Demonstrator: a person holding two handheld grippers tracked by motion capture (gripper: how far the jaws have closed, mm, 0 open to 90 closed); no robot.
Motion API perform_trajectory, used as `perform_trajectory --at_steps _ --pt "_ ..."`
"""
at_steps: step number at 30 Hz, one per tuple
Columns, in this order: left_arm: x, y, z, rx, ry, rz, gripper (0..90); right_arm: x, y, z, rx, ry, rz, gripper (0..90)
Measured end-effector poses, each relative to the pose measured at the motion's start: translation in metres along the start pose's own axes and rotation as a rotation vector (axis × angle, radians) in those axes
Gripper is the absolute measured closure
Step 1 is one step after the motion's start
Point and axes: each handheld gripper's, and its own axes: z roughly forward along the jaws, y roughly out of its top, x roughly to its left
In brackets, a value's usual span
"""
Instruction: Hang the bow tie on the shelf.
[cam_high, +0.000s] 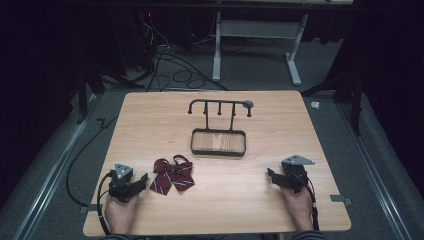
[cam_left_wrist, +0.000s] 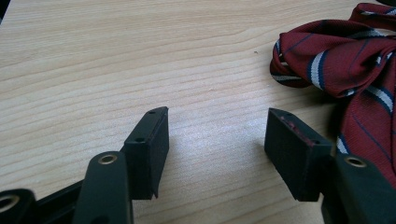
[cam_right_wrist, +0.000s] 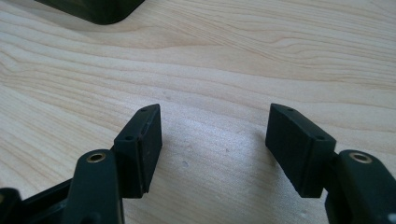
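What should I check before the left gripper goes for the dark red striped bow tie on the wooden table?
1. Left gripper open: ok, jaws stand wide with bare wood between them.
2. Dark red striped bow tie within easy reach: ok, it lies flat just to the right of the left gripper, apart from it.
3. Path to the tie free: ok, bare light wooden table lies between them.
4. Right gripper out of the way: ok, open and resting near the table's right side, holding nothing.
5. Black metal hook stand with a tray base upright: ok, hooks bare.
6. Tie's neck strap or clasp reachable: cannot tell, it is hard to make out.
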Motion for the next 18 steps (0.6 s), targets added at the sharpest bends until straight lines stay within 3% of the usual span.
perform_trajectory --at_steps 18 --pt "-0.0002 0.0002 0.0001 0.003 -0.003 0.001 39.2 -0.0008 -0.0004 -0.0003 -0.002 0.013 0.005 36.2"
